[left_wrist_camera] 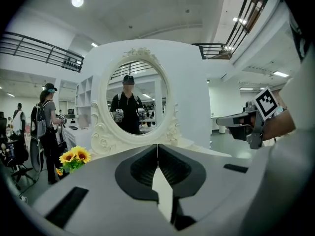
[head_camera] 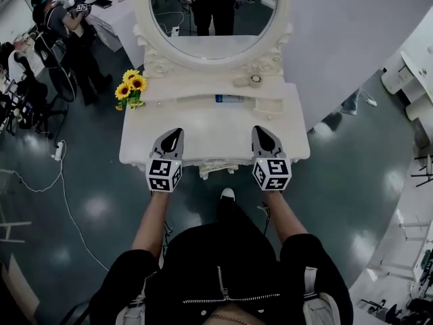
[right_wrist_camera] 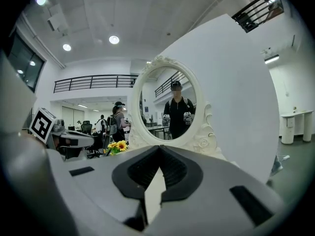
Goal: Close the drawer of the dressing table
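Observation:
The white dressing table (head_camera: 216, 117) with its oval mirror (head_camera: 213, 12) stands right in front of me. Its drawer front (head_camera: 218, 164) shows only as a thin carved strip under the tabletop's front edge, and it looks flush with that edge. My left gripper (head_camera: 175, 135) and right gripper (head_camera: 262, 133) hover side by side over the front of the tabletop. Both are shut with nothing between the jaws. From the left gripper (left_wrist_camera: 157, 146) the mirror (left_wrist_camera: 138, 102) lies ahead and the right gripper (left_wrist_camera: 246, 122) is alongside. The right gripper (right_wrist_camera: 160, 149) faces the mirror (right_wrist_camera: 170, 107) too.
Sunflowers (head_camera: 130, 87) stand at the table's left end, with a small round item (head_camera: 255, 80) and a blue-labelled item (head_camera: 230, 99) on its back shelf. A person (head_camera: 67, 26) stands far left. A cable (head_camera: 61, 181) crosses the floor at the left, and white furniture (head_camera: 413, 80) stands at the right.

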Demonstrator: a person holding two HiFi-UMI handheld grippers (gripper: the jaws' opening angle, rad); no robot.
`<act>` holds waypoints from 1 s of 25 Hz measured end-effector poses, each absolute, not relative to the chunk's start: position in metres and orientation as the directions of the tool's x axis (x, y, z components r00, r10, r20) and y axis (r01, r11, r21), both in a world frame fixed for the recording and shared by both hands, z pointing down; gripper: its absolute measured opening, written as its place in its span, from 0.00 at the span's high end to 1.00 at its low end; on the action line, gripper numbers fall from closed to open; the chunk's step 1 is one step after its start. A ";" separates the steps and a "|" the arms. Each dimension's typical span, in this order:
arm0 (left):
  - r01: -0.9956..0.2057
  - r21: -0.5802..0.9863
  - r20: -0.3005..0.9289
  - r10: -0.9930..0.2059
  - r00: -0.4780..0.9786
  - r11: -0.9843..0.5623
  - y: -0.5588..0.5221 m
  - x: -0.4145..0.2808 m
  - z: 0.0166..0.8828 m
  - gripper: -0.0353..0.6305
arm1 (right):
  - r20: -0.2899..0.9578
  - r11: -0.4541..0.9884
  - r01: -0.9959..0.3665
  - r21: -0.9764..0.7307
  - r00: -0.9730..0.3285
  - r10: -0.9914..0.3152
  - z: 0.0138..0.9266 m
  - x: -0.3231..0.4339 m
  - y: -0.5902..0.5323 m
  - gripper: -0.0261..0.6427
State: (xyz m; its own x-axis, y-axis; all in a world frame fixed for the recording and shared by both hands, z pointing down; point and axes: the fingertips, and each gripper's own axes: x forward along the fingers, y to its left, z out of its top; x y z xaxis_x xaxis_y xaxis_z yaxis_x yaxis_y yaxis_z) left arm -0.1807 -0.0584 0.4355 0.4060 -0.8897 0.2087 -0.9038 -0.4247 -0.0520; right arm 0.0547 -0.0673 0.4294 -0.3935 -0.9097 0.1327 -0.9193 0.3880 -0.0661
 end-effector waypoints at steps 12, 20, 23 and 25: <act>-0.922 -0.053 0.207 -0.908 0.365 -0.383 -0.183 -0.145 0.432 0.91 | 0.128 0.447 -0.893 -0.056 -0.450 -0.884 0.422 0.086 -0.205 0.95; -0.916 -0.059 0.185 -0.906 0.381 -0.397 -0.217 -0.143 0.421 0.91 | 0.103 0.439 -0.897 -0.047 -0.441 -0.891 0.409 0.084 -0.233 0.95; -0.911 -0.060 0.180 -0.902 0.393 -0.409 -0.224 -0.144 0.416 0.91 | 0.097 0.429 -0.902 -0.045 -0.432 -0.897 0.404 0.082 -0.236 0.95; -0.906 -0.060 0.180 -0.898 0.402 -0.418 -0.227 -0.144 0.415 0.91 | 0.101 0.423 -0.905 -0.044 -0.425 -0.900 0.404 0.081 -0.236 0.95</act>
State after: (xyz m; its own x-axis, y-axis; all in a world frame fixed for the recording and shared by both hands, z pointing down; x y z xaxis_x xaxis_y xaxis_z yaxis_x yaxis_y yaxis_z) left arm -0.1435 -0.2273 0.4153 0.4022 -0.8977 0.1800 -0.9064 -0.4181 -0.0599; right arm 0.0811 -0.2363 0.4040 -0.4250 -0.8996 0.1007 -0.9052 0.4227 -0.0440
